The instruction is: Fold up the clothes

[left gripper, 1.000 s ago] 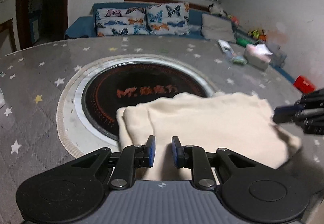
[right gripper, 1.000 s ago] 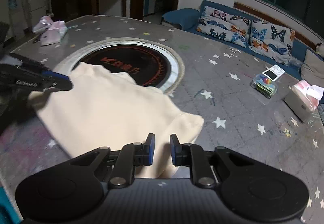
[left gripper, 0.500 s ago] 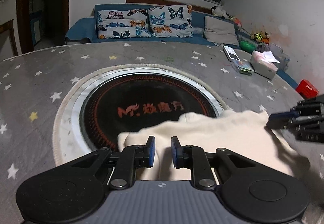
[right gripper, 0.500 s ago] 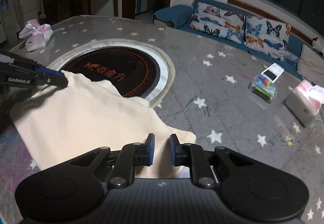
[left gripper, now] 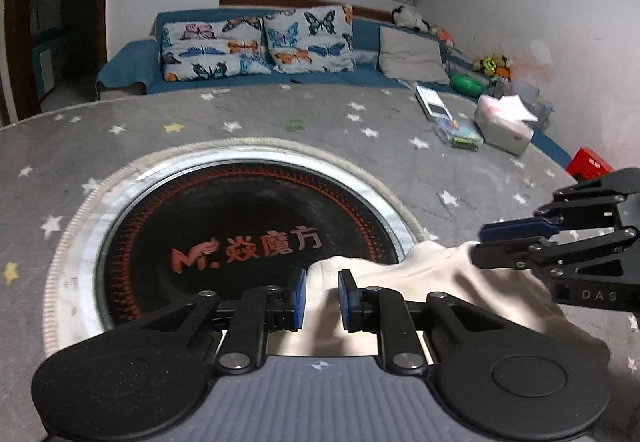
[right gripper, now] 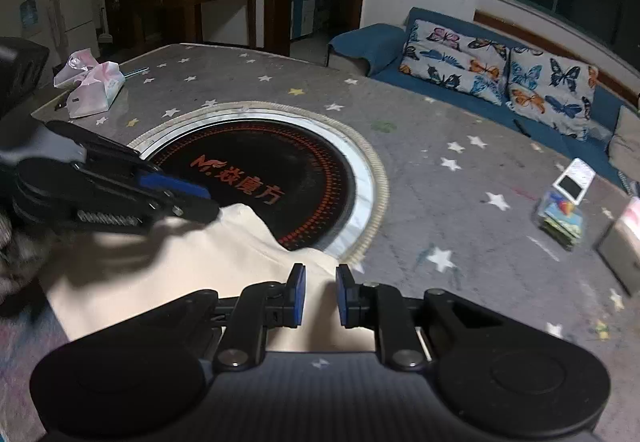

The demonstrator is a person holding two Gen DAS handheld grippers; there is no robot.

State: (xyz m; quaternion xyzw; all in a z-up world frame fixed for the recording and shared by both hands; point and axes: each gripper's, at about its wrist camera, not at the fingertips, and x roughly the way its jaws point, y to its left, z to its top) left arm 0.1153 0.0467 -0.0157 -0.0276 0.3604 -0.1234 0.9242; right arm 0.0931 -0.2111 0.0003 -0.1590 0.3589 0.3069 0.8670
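Note:
A cream garment (left gripper: 420, 278) lies folded on the grey star-patterned table (left gripper: 256, 114), its far edge just overlapping the rim of the black round plate (left gripper: 240, 226). My left gripper (left gripper: 322, 294) is shut on the garment's left corner, with cloth bunched between its blue pads. My right gripper (right gripper: 318, 294) is shut on the other corner of the garment (right gripper: 180, 274). Each gripper shows in the other's view: the right gripper (left gripper: 516, 242) at the right edge, the left gripper (right gripper: 192, 202) at the left, both on the cloth's far edge.
A silver ring (right gripper: 364, 186) surrounds the black plate. A tissue box (left gripper: 504, 126), a clear plastic box (left gripper: 460, 132) and a white flat case (left gripper: 430, 102) sit at the table's far right. Pink-white tissue packs (right gripper: 94, 86) lie far left. A sofa with butterfly cushions (left gripper: 256, 46) stands behind.
Both grippers have drawn the garment toward the table's near side. It has slid off most of the black plate, whose lettering now shows in full.

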